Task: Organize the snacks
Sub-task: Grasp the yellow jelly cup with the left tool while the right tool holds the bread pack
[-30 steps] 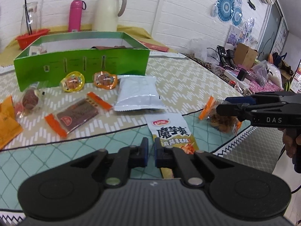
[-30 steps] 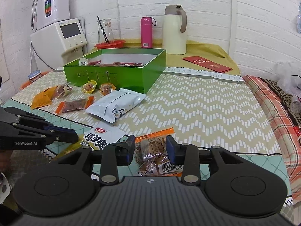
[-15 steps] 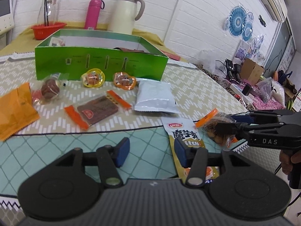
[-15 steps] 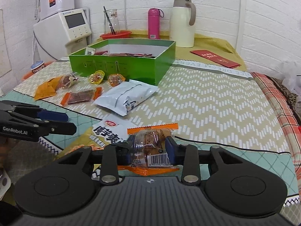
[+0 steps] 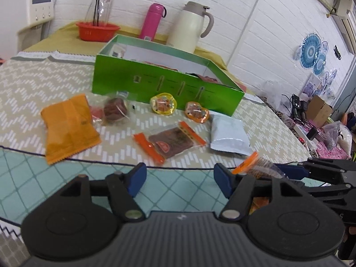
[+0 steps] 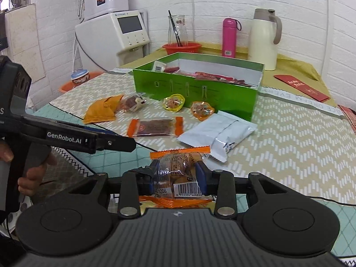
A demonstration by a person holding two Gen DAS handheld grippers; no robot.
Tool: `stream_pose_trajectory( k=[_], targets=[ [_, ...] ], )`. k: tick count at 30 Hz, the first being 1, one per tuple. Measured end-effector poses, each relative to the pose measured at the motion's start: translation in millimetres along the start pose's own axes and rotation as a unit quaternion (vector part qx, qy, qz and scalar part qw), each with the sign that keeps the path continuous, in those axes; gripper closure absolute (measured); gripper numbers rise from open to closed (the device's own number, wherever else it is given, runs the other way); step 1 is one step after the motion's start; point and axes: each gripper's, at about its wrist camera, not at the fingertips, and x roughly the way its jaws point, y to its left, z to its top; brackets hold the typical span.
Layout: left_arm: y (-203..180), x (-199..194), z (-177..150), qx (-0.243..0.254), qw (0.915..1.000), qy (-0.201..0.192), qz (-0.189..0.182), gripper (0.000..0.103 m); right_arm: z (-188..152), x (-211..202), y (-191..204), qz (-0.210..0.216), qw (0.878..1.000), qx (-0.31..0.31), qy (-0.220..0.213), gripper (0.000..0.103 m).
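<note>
My right gripper [image 6: 176,175] is shut on a clear snack pack with orange ends [image 6: 180,171], held above the table; it also shows in the left wrist view [image 5: 255,166]. My left gripper [image 5: 180,182] is open and empty over the teal cloth. An open green box [image 5: 164,82] [image 6: 200,89] holds some snacks. In front of it lie an orange packet [image 5: 69,124], a brown round snack [image 5: 114,111], two jelly cups [image 5: 163,105] [image 5: 197,112], a dried-meat pack [image 5: 171,143] and a silver pouch [image 5: 229,134].
Behind the box stand a red basket [image 5: 98,30], a pink bottle [image 5: 152,21] and a cream jug [image 5: 192,27]. A water dispenser [image 6: 111,37] stands far left. A red envelope [image 6: 301,86] lies at the back right. Clutter sits right of the table.
My left gripper has opened wide and swung left, away from the konjac snack pouch. My right gripper has closed on the clear snack pack and lifted it.
</note>
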Motion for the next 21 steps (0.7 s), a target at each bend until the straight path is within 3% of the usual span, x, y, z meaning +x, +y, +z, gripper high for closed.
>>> stream_pose_trajectory(
  k=[3,10,15,21],
  targets=[
    [8,-4,11,0.021,0.9996,-0.010,0.019,0.034,0,8,5,0.006,1.000,0.006,0.006,0.041],
    [24,-9,41,0.053,0.9982,-0.027,-0.009,0.034,-1,13,15,-0.003,1.000,0.011,-0.001,0.034],
    [5,18,48,0.118,0.9899,0.024,-0.075,0.034,-1,13,14,-0.009,1.000,0.016,0.010,0.029],
    [0,69,54,0.161,0.9828,0.077,-0.048,0.034,-4,8,18,-0.010,1.000,0.011,0.016,0.018]
  ],
)
